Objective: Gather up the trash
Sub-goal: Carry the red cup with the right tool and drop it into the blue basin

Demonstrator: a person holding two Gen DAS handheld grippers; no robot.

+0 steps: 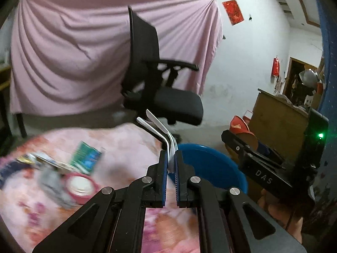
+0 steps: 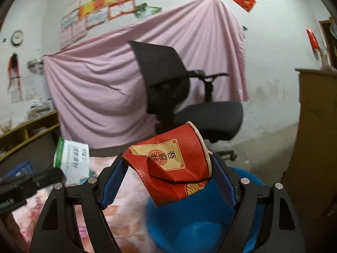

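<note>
In the left wrist view my left gripper (image 1: 171, 154) is shut on two bent white plastic utensils (image 1: 155, 128) that stick up past its fingertips. Just behind and to the right of them is a blue bucket (image 1: 210, 168). In the right wrist view my right gripper (image 2: 168, 156) holds a crumpled red paper cup (image 2: 172, 168) across its wide-set blue pads. The cup hangs above the bucket's (image 2: 200, 232) open mouth. Blurred trash lies on the floral tablecloth (image 1: 130, 147): a green and white carton (image 1: 88, 156), a pink round tub (image 1: 81, 186) and a grey crumpled scrap (image 1: 52, 181).
A black office chair (image 1: 155, 84) stands behind the table, before a hanging pink sheet (image 1: 63, 52). A wooden cabinet (image 1: 278, 122) is at the right. A white and green box (image 2: 71, 160) sits at the table's far left edge. The black frame of the right-hand tool (image 1: 259, 164) is beside the bucket.
</note>
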